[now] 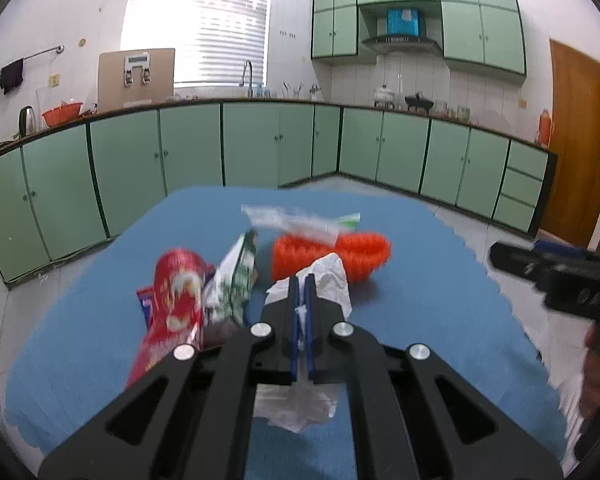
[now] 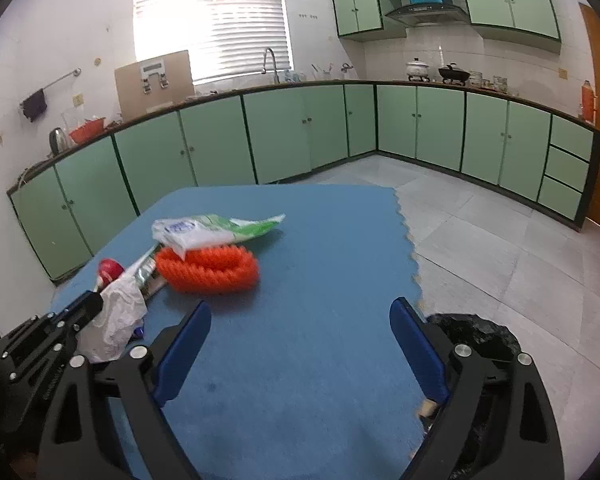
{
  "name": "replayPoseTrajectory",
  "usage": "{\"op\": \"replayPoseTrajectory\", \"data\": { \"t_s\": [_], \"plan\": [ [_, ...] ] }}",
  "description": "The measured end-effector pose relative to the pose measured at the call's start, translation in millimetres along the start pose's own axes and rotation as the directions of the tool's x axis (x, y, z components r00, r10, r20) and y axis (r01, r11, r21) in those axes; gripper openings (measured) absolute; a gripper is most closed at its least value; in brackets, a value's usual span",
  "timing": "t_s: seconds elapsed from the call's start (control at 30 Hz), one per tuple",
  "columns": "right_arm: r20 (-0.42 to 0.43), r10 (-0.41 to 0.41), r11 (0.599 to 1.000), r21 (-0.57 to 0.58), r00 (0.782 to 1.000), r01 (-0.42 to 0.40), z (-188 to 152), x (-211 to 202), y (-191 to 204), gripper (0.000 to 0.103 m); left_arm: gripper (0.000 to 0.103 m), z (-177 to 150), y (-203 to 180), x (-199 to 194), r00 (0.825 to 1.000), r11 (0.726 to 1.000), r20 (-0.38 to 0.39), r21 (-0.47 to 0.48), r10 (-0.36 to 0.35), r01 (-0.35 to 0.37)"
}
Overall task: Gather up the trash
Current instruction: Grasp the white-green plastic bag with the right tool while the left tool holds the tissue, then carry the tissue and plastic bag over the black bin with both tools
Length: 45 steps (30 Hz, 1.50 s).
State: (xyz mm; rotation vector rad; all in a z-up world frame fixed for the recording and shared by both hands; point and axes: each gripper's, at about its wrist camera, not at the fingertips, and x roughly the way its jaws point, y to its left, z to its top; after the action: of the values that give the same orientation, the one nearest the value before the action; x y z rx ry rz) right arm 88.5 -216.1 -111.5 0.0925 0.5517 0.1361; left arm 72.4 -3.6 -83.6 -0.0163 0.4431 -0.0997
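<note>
My left gripper [image 1: 303, 280] is shut on a crumpled white tissue [image 1: 334, 280], which bulges past the fingertips and hangs below the jaws, just above the blue table mat [image 1: 420, 300]. From the right wrist view the same tissue [image 2: 118, 316] shows at the left gripper's tip [image 2: 86, 312]. Beside it lie a red snack bag [image 1: 176, 292] and a green-and-white wrapper [image 1: 236, 280]. Behind them lies an orange bristly basket-like thing [image 2: 212, 272] with a white-and-green plastic packet [image 2: 216, 230] resting on it. My right gripper [image 2: 300, 312] stands open over bare mat, nothing between its fingers.
A bin lined with a black bag [image 2: 476, 336] stands on the tiled floor just off the mat's zigzag right edge [image 2: 410, 248], under the right gripper's right finger. Green cabinets [image 2: 280, 136] line the walls beyond. A person's hand shows at the left wrist view's right edge.
</note>
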Motion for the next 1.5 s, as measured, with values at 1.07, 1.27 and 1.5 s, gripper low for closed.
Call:
{"op": "replayPoseTrajectory", "data": {
  "t_s": [1.07, 1.27, 1.5],
  "plan": [
    [-0.111, 0.086, 0.969, -0.221, 0.990, -0.109, 40, 146, 130, 0.084, 0.001, 57, 97, 69, 0.983, 0.974, -0.005, -0.135, 0.182, -0.181],
    [-0.157, 0.115, 0.969, -0.200, 0.981, -0.146, 41, 156, 125, 0.066, 0.001, 57, 103, 71, 0.984, 0.974, -0.007, -0.139, 0.177, -0.177],
    [-0.189, 0.187, 0.962, -0.164, 0.964, -0.218, 44, 151, 118, 0.029, 0.001, 57, 98, 71, 0.984, 0.975, -0.005, -0.131, 0.178, -0.177]
  ]
}}
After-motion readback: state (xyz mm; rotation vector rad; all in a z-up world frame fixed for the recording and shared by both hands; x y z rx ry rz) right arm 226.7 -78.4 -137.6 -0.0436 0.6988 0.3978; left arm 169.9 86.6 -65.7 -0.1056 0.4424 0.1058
